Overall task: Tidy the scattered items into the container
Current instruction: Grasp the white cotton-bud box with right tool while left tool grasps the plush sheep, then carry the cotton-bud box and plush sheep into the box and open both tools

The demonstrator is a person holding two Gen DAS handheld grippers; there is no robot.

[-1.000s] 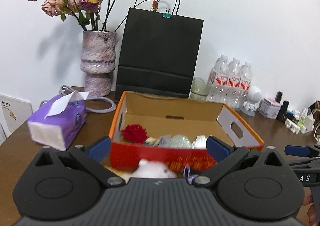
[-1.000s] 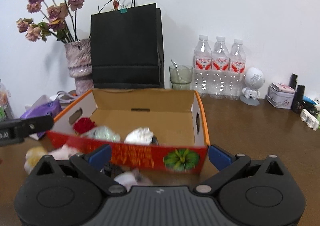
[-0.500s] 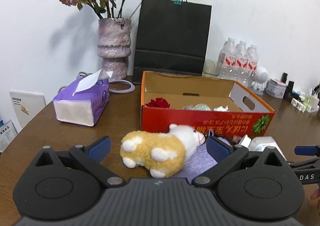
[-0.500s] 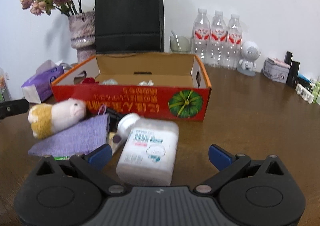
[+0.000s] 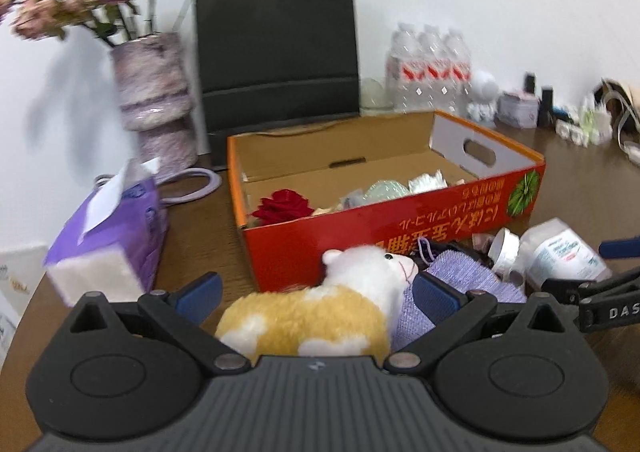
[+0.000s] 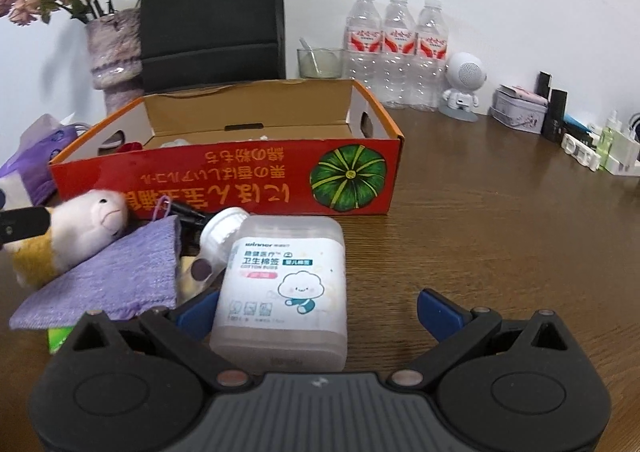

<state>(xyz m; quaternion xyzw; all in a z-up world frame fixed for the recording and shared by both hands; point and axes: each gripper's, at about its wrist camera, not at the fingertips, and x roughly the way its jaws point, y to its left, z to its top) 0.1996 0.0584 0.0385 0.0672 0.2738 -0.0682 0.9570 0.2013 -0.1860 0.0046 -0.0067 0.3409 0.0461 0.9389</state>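
Plush sheep (image 5: 316, 312) sits between your open left tongs (image 5: 316, 292); cotton-swab box (image 6: 284, 284) between open right tongs (image 6: 318, 312), ungripped.

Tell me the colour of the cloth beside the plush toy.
Purple cloth; the right wrist view shows it best.
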